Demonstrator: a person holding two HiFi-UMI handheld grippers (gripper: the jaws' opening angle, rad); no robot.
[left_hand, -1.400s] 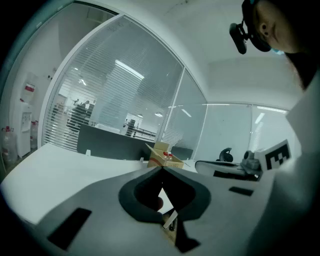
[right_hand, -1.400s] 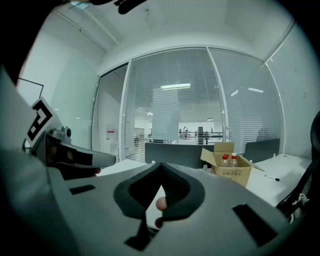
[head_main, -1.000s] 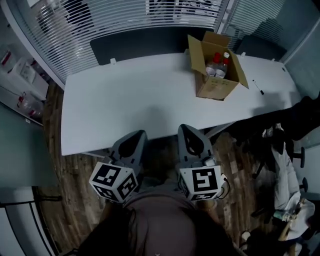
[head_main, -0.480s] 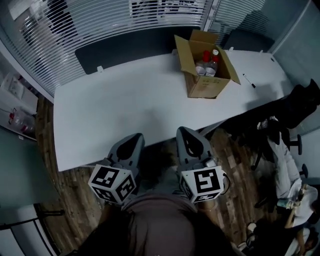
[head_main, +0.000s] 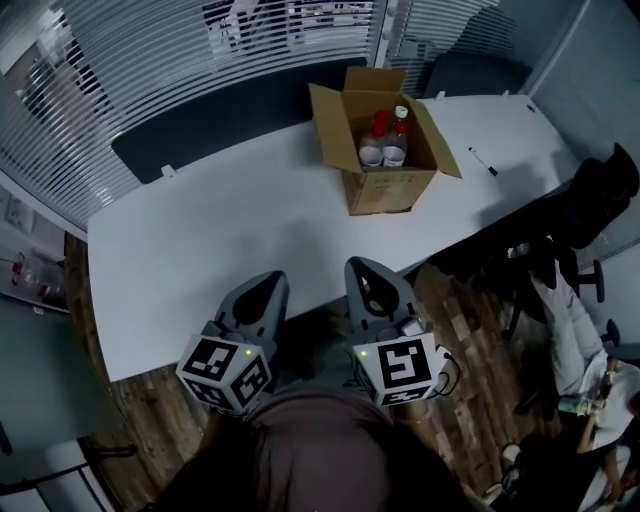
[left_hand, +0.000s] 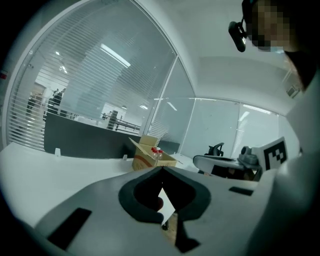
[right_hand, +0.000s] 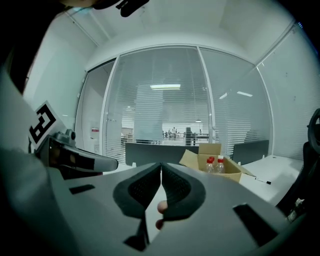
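Head view: left claw (head_main: 269, 278), right claw (head_main: 357, 264) closed near table (head_main: 200, 250)

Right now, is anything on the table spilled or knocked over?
Nothing stands out. The cardboard box sits upright on the white table, flaps open, with its bottles standing inside. A pen lies beside it.

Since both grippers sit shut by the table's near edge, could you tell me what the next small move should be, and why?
Probably carry the right gripper forward toward the cardboard box and part its jaws. The bottles stand upright in the open box across the table, the jaws are together and empty, and that gripper is the nearer one.
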